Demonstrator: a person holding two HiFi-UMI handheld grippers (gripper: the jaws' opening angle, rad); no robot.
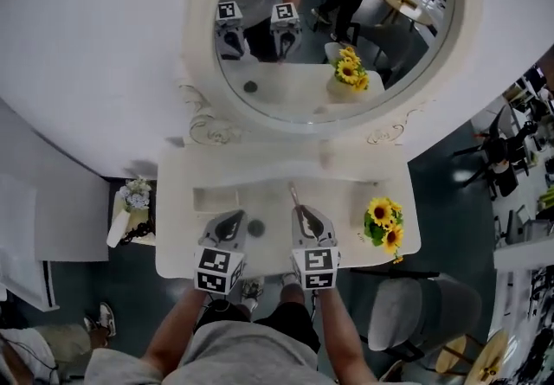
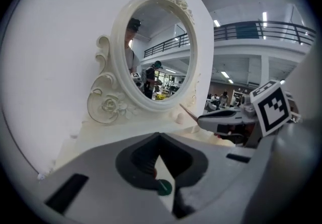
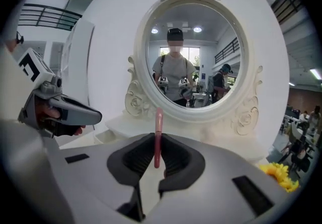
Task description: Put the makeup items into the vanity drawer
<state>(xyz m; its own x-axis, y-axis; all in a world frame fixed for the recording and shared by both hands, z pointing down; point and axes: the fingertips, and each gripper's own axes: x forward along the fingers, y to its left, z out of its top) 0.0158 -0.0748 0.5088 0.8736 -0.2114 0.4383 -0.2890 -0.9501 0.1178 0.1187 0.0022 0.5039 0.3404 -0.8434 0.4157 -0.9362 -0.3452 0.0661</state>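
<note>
My right gripper is shut on a thin pink makeup stick that juts out past its tips toward the mirror. It hangs over the middle of the cream vanity top. Beside it on the left is my left gripper, its fingertips together with nothing seen between them. A small dark green round item lies on the top between the two grippers. A shallow rectangular compartment stands open at the top's back left.
The oval mirror in its carved frame rises behind the top. Sunflowers stand at the right end. A grey stool is on the floor at the right, and a small side table with flowers at the left.
</note>
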